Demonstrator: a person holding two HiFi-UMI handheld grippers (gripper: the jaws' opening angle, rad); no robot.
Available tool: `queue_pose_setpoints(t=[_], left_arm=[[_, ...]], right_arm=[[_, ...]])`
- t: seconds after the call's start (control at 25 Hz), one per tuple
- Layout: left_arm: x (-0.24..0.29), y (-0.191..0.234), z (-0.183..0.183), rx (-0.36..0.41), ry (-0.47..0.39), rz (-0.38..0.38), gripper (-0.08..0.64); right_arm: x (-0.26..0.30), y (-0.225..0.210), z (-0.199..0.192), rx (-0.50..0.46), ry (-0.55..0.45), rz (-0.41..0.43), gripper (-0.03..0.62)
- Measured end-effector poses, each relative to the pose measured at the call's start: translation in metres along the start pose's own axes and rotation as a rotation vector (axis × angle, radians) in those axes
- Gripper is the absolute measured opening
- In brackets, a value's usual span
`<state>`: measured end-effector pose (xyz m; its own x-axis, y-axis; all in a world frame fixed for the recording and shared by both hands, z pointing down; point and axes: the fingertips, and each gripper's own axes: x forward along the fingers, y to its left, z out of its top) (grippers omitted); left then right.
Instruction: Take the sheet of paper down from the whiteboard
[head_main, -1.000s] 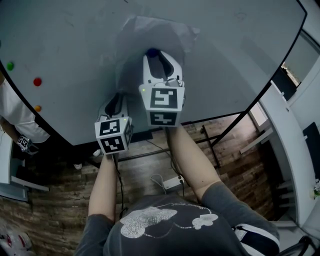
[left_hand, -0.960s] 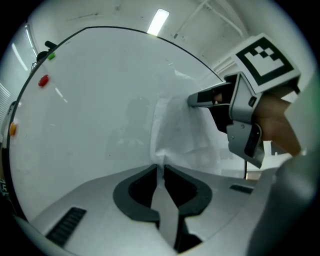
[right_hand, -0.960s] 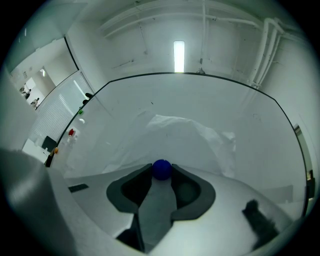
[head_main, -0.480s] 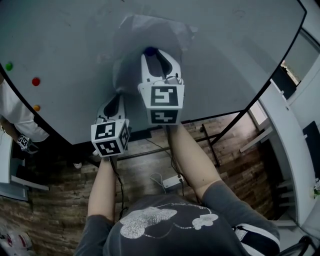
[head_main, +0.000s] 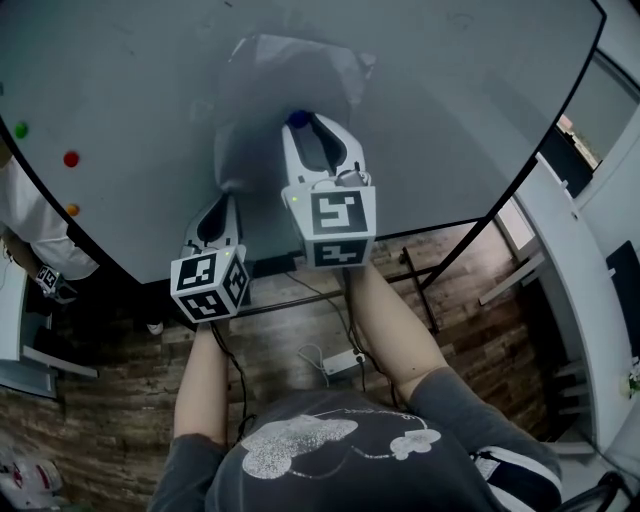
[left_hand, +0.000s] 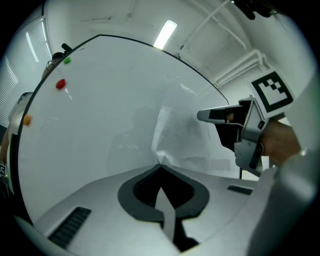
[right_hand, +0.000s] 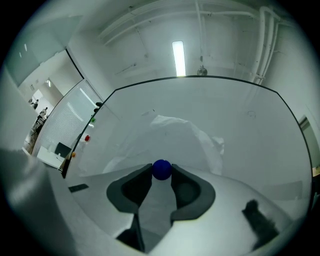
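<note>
A crumpled white sheet of paper (head_main: 285, 80) hangs on the whiteboard (head_main: 480, 100). My left gripper (head_main: 222, 192) is shut on the sheet's lower left corner; in the left gripper view the jaws (left_hand: 160, 165) pinch that corner and the paper (left_hand: 185, 135) bulges off the board. My right gripper (head_main: 300, 122) is shut on a blue ball magnet (head_main: 297, 118) in front of the sheet's middle. In the right gripper view the blue magnet (right_hand: 161, 169) sits between the pads, with the paper (right_hand: 175, 132) behind it. Whether the magnet touches the sheet I cannot tell.
Green (head_main: 20, 130), red (head_main: 71, 158) and orange (head_main: 72, 210) magnets sit at the board's left edge. A person in white (head_main: 30, 240) stands beside that edge. Below the board are its stand's bars (head_main: 420, 290), a power strip (head_main: 345, 362) and a wooden floor; shelving stands at right.
My left gripper has drawn back toward the lower left with the paper's corner, pulling that side off the board. The right gripper with the blue magnet has come back a little.
</note>
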<state>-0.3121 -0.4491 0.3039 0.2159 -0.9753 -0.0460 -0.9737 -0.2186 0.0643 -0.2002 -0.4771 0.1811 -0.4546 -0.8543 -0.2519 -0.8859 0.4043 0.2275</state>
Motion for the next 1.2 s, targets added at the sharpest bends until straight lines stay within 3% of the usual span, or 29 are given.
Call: queue_pose_setpoints(t=[0.48,1.2], left_arm=[[-0.059,-0.053,-0.024,-0.02,0.021,0.057,0.012],[-0.163,-0.185,-0.062,-0.045,0.04,0.191,0.012]], right_arm=[[-0.073,-0.014,-0.032,0.075,0.046,0.134,0.127],[-0.227,-0.053,-0.062,0.179,0.102,0.329,0.127]])
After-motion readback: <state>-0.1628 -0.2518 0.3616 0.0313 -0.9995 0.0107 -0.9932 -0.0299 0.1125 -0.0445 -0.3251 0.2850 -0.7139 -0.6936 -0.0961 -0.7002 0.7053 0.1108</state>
